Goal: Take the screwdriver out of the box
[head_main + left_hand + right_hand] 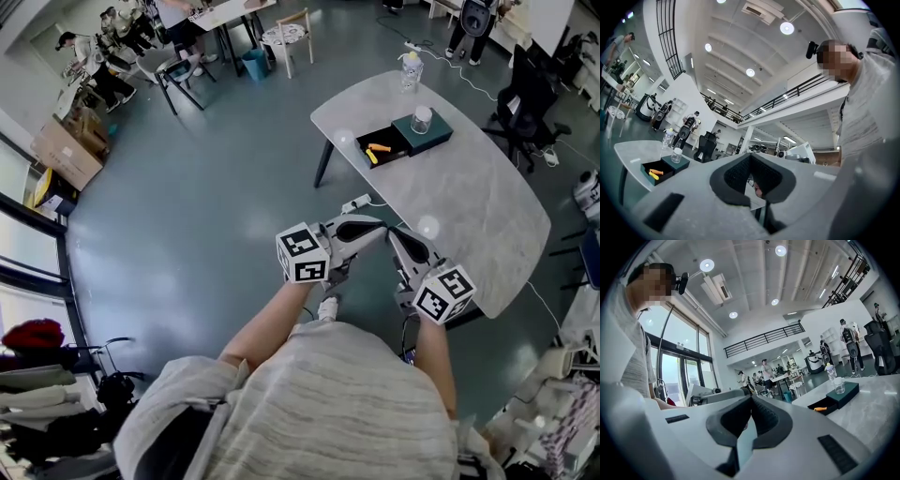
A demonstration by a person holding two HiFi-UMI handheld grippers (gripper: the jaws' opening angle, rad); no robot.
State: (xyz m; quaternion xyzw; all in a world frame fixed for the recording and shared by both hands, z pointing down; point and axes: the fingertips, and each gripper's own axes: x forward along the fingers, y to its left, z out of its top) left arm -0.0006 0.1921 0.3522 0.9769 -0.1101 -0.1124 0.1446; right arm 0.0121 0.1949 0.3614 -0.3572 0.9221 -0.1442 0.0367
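Note:
An open black box (384, 143) sits on the grey oval table (469, 216), far ahead of both grippers. An orange and yellow screwdriver (378, 149) lies inside it. The box's teal lid (433, 134) lies beside it with a small clear jar (422, 119) on top. My left gripper (381, 225) and right gripper (393, 232) are held side by side in front of the table's near edge, both shut and empty. The left gripper view shows the box (652, 172) and the screwdriver (656, 172) at lower left. The right gripper view shows the same box (825, 406) and screwdriver (820, 408) at right.
A plastic bottle (410, 69) stands at the table's far end. A black office chair (525, 103) is beyond the table, a power strip (356, 202) lies on the floor by its leg. Cardboard boxes (66, 150), chairs and people fill the far left.

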